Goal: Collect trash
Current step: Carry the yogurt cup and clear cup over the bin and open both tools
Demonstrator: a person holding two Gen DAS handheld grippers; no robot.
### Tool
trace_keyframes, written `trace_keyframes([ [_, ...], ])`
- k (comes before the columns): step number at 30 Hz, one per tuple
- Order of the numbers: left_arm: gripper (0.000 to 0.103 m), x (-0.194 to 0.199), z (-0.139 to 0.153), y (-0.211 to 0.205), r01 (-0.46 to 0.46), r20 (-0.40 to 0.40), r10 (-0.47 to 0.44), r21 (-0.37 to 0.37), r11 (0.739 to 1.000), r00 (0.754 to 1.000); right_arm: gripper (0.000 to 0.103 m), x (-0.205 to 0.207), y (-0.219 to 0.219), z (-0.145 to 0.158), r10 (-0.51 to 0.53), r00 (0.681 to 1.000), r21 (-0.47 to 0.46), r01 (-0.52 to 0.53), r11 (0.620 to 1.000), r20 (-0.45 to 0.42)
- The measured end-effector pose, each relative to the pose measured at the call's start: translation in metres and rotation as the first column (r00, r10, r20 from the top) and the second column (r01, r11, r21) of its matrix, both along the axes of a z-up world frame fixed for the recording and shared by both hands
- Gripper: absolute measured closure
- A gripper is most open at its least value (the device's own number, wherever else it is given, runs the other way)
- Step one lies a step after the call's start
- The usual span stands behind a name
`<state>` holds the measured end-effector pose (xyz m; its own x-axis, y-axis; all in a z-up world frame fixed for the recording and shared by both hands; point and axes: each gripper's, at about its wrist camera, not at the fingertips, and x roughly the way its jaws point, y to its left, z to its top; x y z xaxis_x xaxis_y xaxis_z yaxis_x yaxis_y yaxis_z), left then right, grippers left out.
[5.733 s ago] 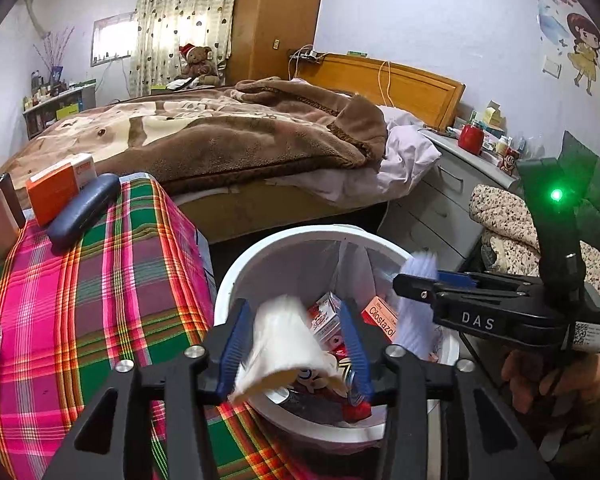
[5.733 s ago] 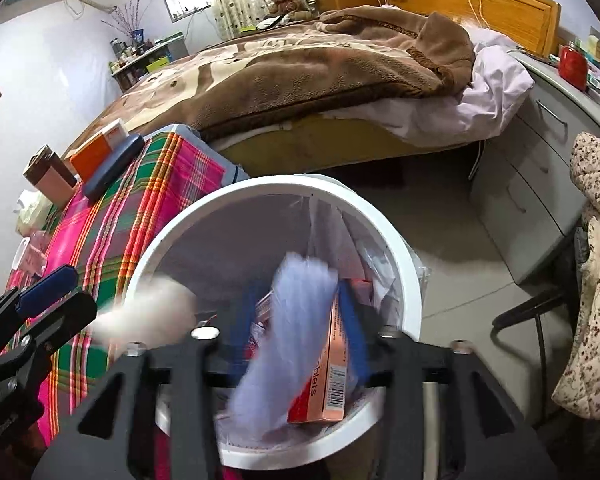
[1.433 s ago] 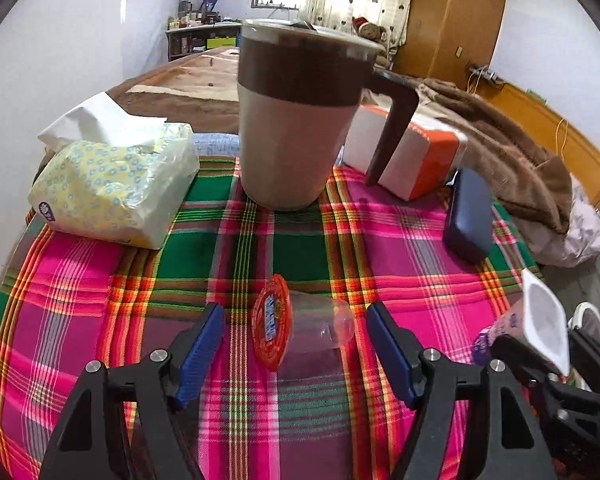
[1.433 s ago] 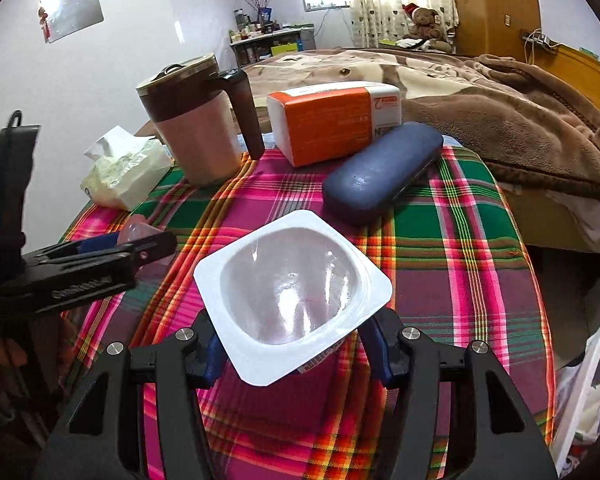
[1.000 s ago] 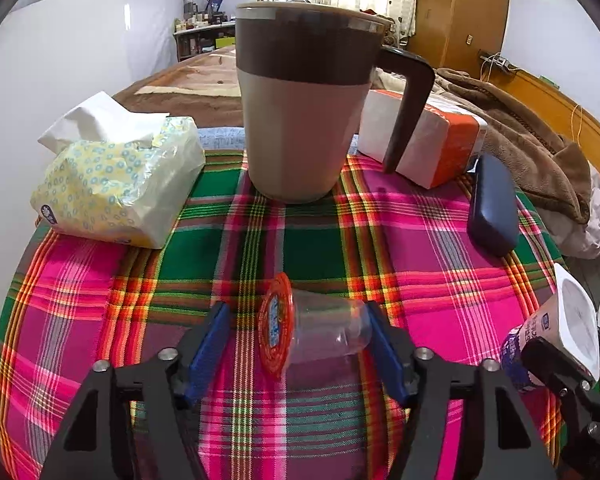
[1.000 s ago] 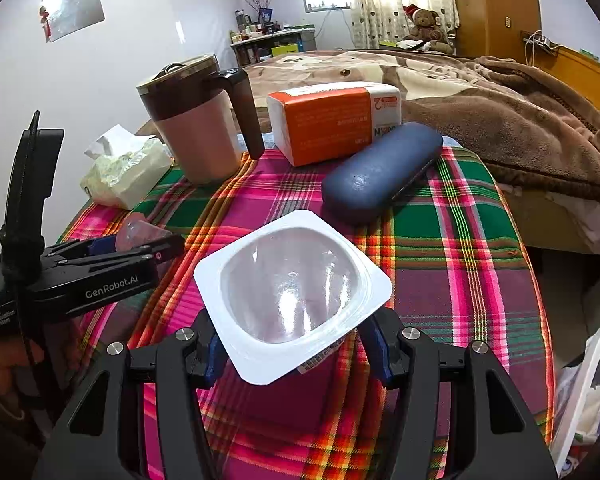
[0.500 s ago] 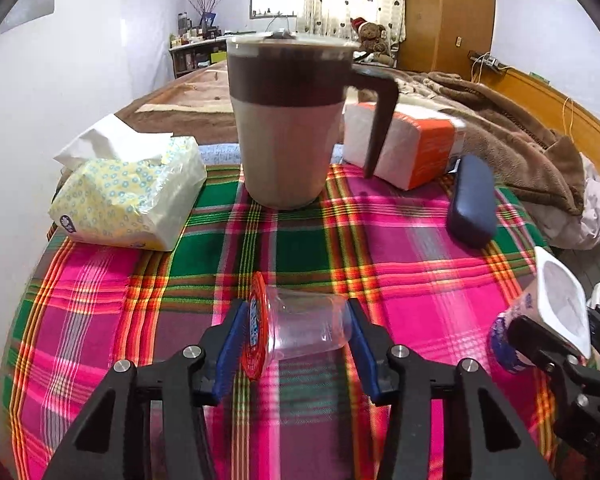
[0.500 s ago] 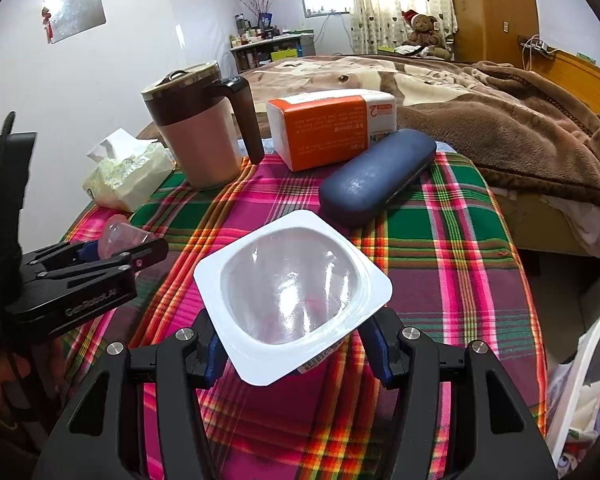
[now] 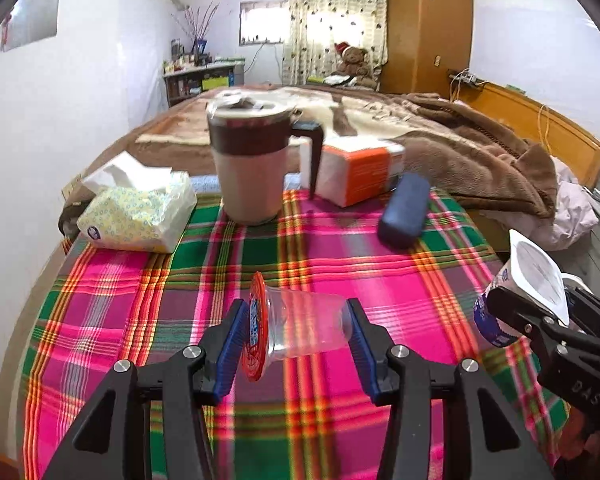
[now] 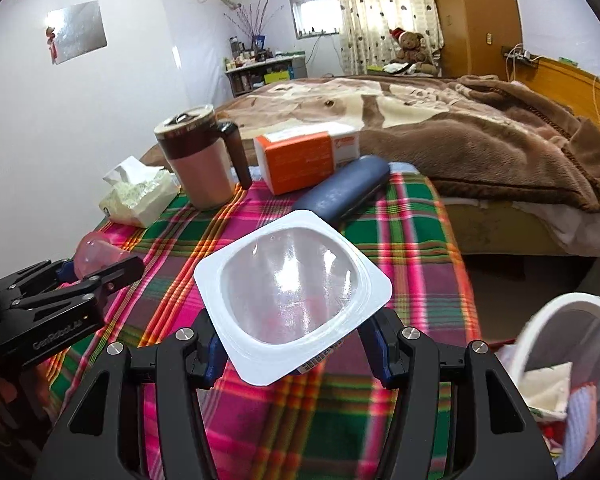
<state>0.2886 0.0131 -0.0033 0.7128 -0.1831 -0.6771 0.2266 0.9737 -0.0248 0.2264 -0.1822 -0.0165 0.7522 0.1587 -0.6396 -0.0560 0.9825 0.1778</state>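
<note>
Trash, two items: clear plastic cup [image 9: 306, 330] with red foil lid, lying sideways, clamped in the left gripper [image 9: 296, 340] above the plaid bench [image 9: 340, 248]; white yogurt tub [image 10: 294, 292], empty, clamped in the right gripper [image 10: 294, 350]. Mug [image 9: 250, 168], tissue pack [image 9: 136, 214], orange box [image 9: 358, 174] and blue case [image 9: 404, 210] stood behind; white bin [image 10: 572, 364] at right.

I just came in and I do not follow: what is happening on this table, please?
A person is clearing trash with two handheld grippers. The left gripper has just closed on a clear plastic cup with an orange foil lid, held sideways above the plaid tablecloth. The right gripper holds an empty white yogurt cup. The white bin waits at the right.
</note>
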Motion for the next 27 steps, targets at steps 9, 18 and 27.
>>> trace_keyframes([
  [9, 0.054, -0.050, 0.028, -0.028, 0.049, 0.061, -0.048, -0.017, 0.999, 0.997, 0.046, -0.039, -0.032, 0.022, -0.041, 0.998, -0.008, 0.041, 0.999, 0.054],
  [18, 0.054, -0.094, 0.047, -0.069, 0.129, 0.094, -0.125, -0.037, 0.991, 0.988, 0.046, -0.075, -0.070, 0.036, -0.098, 0.991, -0.017, 0.099, 0.995, 0.090],
  [27, 0.054, -0.125, 0.053, -0.128, 0.247, 0.106, -0.240, -0.057, 0.967, 0.965, 0.046, -0.105, -0.115, 0.040, -0.180, 0.978, -0.047, 0.186, 0.981, 0.102],
])
